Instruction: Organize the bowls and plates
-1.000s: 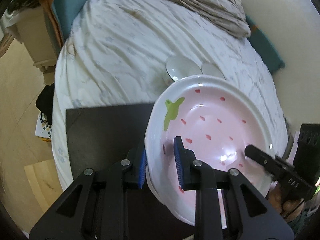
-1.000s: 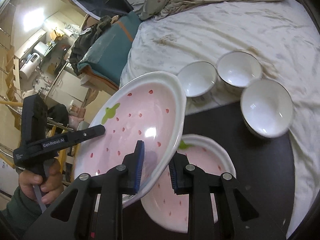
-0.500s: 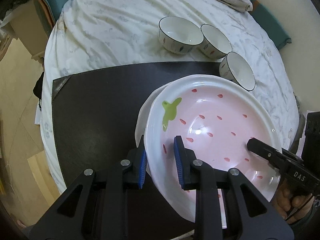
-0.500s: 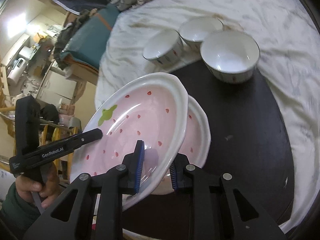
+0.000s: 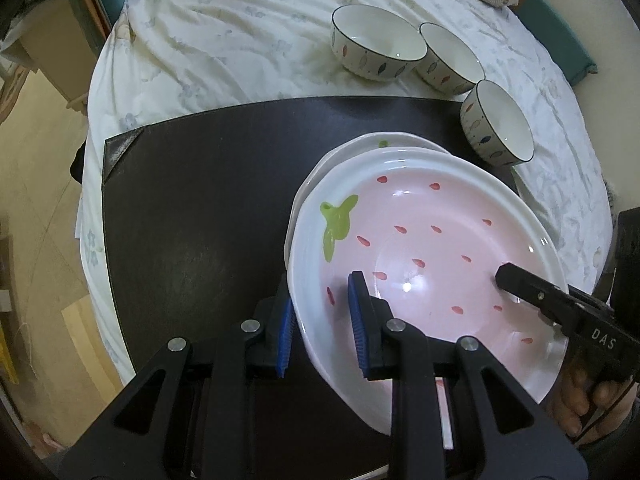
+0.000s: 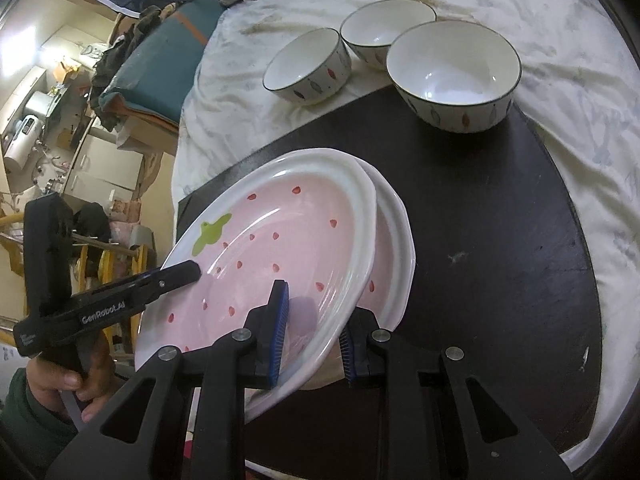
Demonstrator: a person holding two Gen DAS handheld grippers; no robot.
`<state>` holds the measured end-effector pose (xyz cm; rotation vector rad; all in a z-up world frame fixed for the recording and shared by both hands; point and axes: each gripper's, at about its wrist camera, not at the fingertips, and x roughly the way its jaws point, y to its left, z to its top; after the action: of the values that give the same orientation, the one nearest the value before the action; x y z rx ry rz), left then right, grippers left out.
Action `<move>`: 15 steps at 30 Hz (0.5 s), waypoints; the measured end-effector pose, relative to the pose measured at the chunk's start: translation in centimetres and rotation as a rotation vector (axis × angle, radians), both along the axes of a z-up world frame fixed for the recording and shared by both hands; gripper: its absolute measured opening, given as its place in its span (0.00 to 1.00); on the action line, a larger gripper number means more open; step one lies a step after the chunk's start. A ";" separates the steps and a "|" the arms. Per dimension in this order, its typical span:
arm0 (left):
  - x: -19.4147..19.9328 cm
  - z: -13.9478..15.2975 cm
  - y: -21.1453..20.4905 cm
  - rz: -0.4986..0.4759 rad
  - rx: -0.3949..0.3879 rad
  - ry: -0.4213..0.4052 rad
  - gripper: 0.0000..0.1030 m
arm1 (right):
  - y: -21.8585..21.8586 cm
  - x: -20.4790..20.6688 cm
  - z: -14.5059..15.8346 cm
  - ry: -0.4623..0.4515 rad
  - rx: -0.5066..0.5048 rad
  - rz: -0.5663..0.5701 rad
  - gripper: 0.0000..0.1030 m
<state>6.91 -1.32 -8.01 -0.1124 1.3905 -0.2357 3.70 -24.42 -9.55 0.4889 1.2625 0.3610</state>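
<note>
Both claws pinch the rim of one strawberry plate [image 5: 424, 264] from opposite sides. The left gripper [image 5: 322, 316] has its blue pads [image 5: 357, 316] closed over the plate's near-left rim, one pad inside the pink well and one outside; the right gripper [image 6: 310, 330] clamps the opposite edge the same way. The plate sits tilted just above a second strawberry plate [image 6: 394, 240], whose white rim shows beyond it — whether the two touch cannot be told.

The lower plate rests on a black mat [image 5: 192, 208] spread over a bed with a white floral sheet [image 5: 224, 40]. Three white bowls with leaf patterns lie further back: the nearest bowl [image 6: 454, 74] on the mat's far corner, the middle bowl [image 6: 308, 66] and the far bowl [image 6: 386, 30] on the sheet, close together. Beyond — a teal cushion [image 6: 160, 64] and a cluttered room.
</note>
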 end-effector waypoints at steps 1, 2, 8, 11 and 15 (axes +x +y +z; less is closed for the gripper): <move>0.0 -0.1 0.0 -0.001 0.004 0.001 0.21 | 0.0 0.1 -0.2 0.004 -0.001 -0.002 0.25; 0.0 -0.1 0.0 -0.002 0.008 0.003 0.21 | 0.0 0.1 -0.3 0.008 -0.002 -0.004 0.25; -0.1 -0.7 0.0 -0.003 0.031 0.018 0.21 | 0.2 0.5 -1.1 0.030 -0.010 -0.005 0.25; -0.1 -1.1 0.0 -0.005 0.046 0.026 0.21 | 0.4 0.6 -1.4 0.042 -0.016 -0.002 0.25; -0.3 -1.7 -0.4 -0.026 0.084 0.044 0.20 | 0.5 0.6 -2.0 0.058 -0.028 0.008 0.25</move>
<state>6.66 -1.74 -9.75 -0.0305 1.4445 -0.1969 4.30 -23.89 -11.51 0.4731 1.3246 0.3372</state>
